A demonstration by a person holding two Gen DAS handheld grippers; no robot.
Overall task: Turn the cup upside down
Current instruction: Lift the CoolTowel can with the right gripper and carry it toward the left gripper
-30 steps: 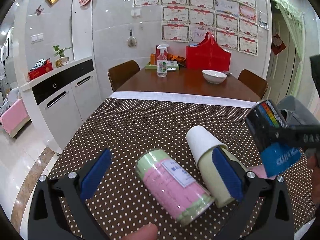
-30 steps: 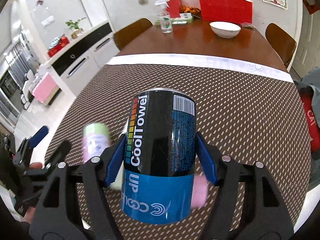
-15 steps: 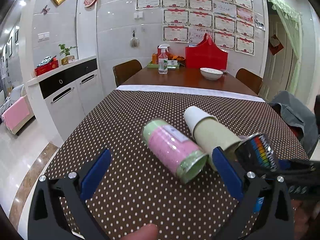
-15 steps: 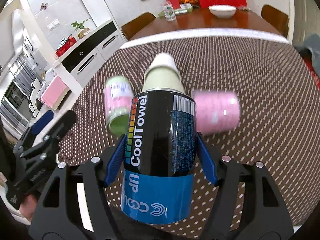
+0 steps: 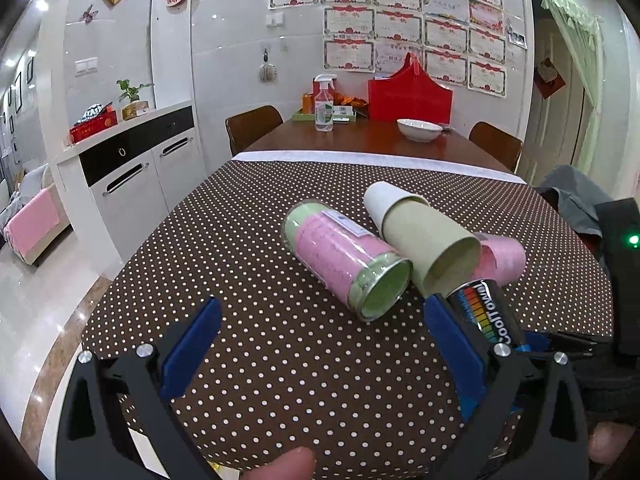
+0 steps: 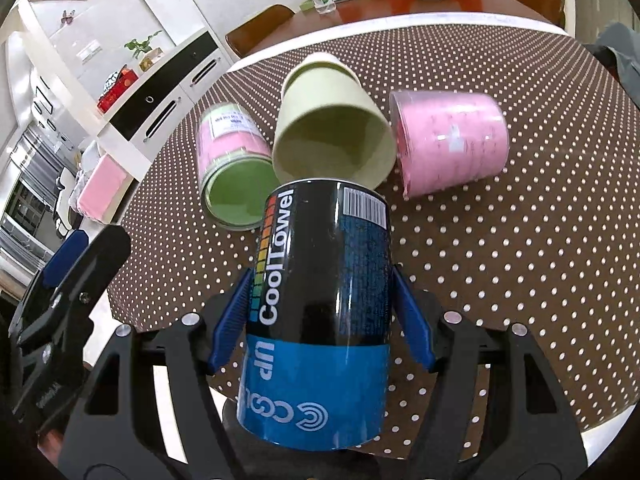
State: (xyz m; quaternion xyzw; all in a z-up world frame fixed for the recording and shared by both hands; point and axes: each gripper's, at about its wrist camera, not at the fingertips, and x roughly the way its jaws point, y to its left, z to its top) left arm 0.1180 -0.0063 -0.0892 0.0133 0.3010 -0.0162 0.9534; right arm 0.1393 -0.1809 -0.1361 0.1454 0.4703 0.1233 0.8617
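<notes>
Near the front edge of the dotted table [image 6: 540,240], the pale green cup [image 6: 332,128] lies on its side between a pink-and-green can [image 6: 236,160] and a pink tub [image 6: 452,140]. The right gripper [image 6: 320,312] squeezes a black can [image 6: 320,300]. The left gripper [image 5: 320,356] is wide open, holding nothing.

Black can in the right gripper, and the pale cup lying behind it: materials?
Black can: probably metal or plastic under a glossy printed wrap; it shows sharp glare streaks and a thin rim. Pale cup: looks like matte paper or plastic; dull, even, glare-free surface, thin wall at the open mouth. Neither is certain.
</notes>
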